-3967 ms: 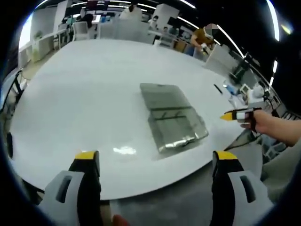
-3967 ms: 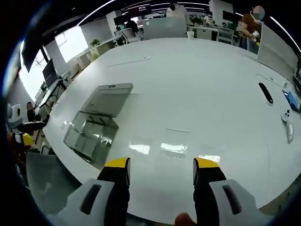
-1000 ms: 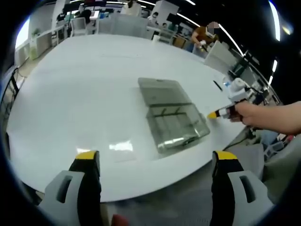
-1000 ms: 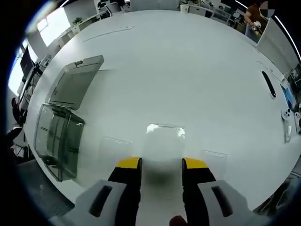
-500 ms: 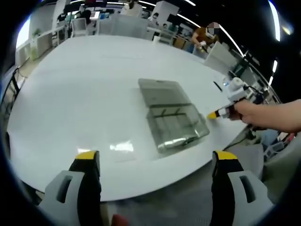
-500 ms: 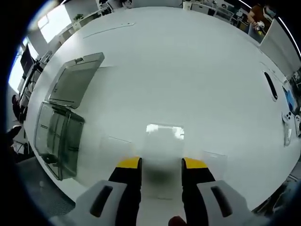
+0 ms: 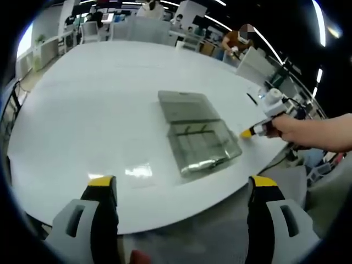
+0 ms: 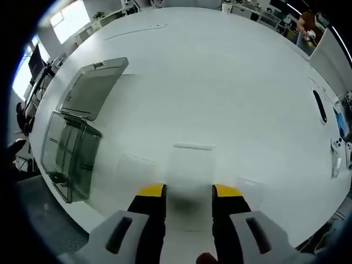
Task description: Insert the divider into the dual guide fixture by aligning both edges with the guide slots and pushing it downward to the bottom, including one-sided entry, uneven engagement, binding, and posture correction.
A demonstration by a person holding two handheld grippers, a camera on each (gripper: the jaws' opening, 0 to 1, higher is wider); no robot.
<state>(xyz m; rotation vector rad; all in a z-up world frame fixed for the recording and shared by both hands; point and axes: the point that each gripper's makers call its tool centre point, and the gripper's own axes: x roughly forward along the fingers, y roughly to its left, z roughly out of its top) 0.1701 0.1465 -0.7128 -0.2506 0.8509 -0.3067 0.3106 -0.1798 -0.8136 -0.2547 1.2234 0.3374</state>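
**Divider and right claw.** The clear divider [image 8: 190, 168] lay flat on the white worktop [image 8: 231, 99], well apart from the dual guide fixture [image 8: 70, 151] and not yet in its slots. Over the preceding four seconds my right claw [image 8: 188, 191] had come down low over the divider, and its jaws had narrowed to straddle the near edge. Whether they were already pinching the sheet, I could not tell. I judged the pick-up to be in hand and the insertion still wholly ahead.

**Left claw.** My left claw [image 7: 183, 181] hung with its jaws spread wide and empty, on the near side of the fixture [image 7: 201, 146], off the worktop's rim.

**Room for moving.** The fixture sat close to the worktop's edge, its hinged lid [image 8: 93, 88] open and lying flat on its far side. Between fixture and divider the surface was bare. A dark slim object [image 8: 319, 106] and a white controller [image 8: 336, 151] lay far beyond the divider from the fixture.
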